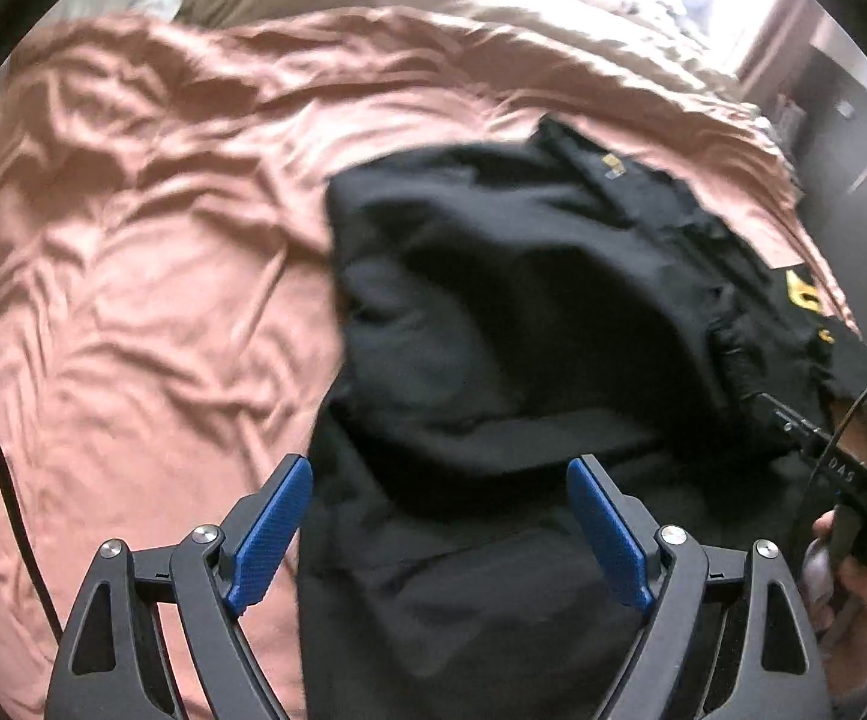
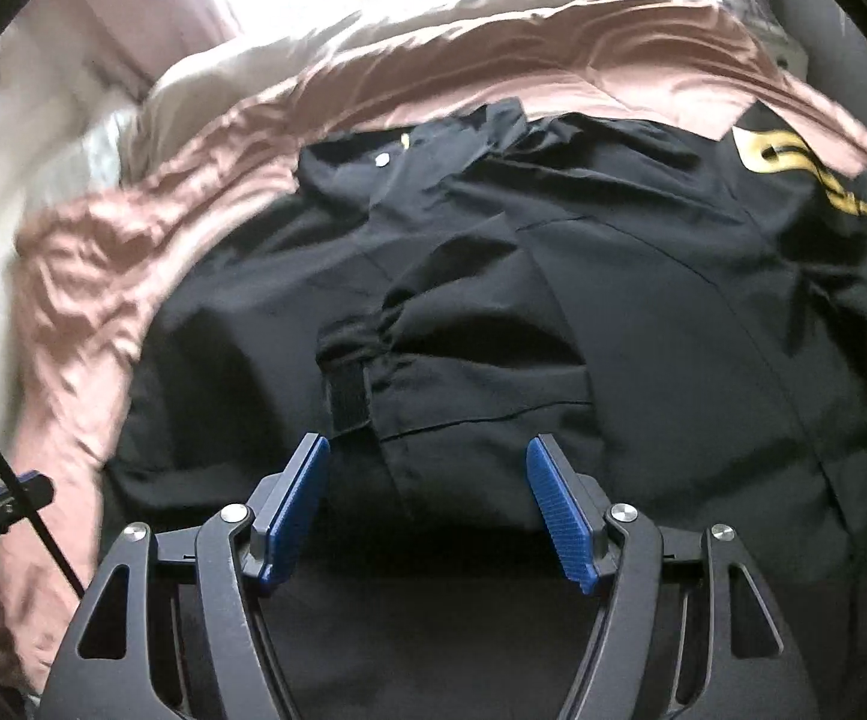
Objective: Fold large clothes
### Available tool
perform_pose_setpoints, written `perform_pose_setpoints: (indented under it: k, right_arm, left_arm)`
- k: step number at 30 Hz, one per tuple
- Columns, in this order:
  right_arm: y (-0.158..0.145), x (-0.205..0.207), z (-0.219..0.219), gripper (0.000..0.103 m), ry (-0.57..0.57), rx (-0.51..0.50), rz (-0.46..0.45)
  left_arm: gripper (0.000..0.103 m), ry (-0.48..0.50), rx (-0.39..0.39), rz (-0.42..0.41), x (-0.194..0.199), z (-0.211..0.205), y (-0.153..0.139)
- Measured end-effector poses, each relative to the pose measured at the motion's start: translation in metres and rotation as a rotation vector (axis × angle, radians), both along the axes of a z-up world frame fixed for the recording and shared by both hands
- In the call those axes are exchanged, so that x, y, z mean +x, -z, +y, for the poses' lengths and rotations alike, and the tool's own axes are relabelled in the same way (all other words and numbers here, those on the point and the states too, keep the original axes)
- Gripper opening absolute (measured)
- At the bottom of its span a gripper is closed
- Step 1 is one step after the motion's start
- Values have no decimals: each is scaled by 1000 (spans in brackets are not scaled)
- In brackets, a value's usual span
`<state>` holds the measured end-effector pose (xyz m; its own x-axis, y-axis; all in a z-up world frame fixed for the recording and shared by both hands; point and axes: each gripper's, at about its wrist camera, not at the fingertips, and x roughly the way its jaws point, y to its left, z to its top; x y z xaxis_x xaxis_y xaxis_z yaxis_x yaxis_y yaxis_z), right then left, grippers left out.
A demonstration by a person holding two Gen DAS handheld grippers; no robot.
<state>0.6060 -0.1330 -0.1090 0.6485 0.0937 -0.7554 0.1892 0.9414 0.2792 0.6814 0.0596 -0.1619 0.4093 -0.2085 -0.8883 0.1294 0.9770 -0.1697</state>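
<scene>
— Wrinkled pink bedding (image 1: 133, 228) covers most of both views, with a beige blanket (image 1: 493, 12) bunched beyond it and bright window light washing out the far edge.

— And the clothing?

— One big black jacket (image 2: 553, 276) lies spread on the pink bedding. In the right wrist view it fills the middle, front up, a small snap showing near the collar.

— Any markings?

— Yellow lettering (image 2: 793, 162) on the part at the upper right, running off toward the edge. In the left wrist view the same print (image 1: 802, 294) sits at the jacket's right side.

— Is it flat?

— Not really. In the left view the black cloth is humped and blurred, partly doubled over itself. In the right view a sleeve cuff (image 2: 373, 348) with a dark strap lies across the chest, just ahead of the fingers.

— The left gripper?

— The left gripper (image 1: 439, 531) hangs over the jacket's near edge with its blue pads (image 1: 271, 534) spread wide and nothing pinched between them; dark fabric lies beneath the gap.

— The right one?

— The right gripper (image 2: 427, 516) also stands parted above the jacket, blue pads (image 2: 298, 504) clear of the cloth on both sides, so it holds nothing.

— Anything else?

— A hand (image 1: 853, 588) around the other tool's handle at the lower right of the left view, and a black cable (image 1: 1, 480) crossing the bedding at the left.
</scene>
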Motion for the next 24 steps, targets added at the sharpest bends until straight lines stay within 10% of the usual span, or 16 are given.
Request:
perform_pose_setpoints:
  k: [5,8,13,18,20,22,24]
  right_arm:
    - [21,14,-3,66,49,-25,83]
    - [15,12,-17,22,88,-15,72]
    - [13,1,-50,17,158,62,48]
    - [-4,-12,-67,17,187,52,-8]
    - [-12,-14,-53,32,145,-13,-25]
    - [-14,-13,-29,74,76,-56,-40]
    - [-12,-13,-13,81,25,-69,-51]
  left_arm:
    - [72,-25,55,24,5,6,31]
    - [49,-44,81,46,10,10,47]
    - [26,-65,107,45,11,18,60]
    - [26,-65,89,39,7,21,61]
    - [26,-61,97,37,6,20,62]
    - [26,-62,95,39,6,20,64]
    - [26,-64,83,43,7,21,65]
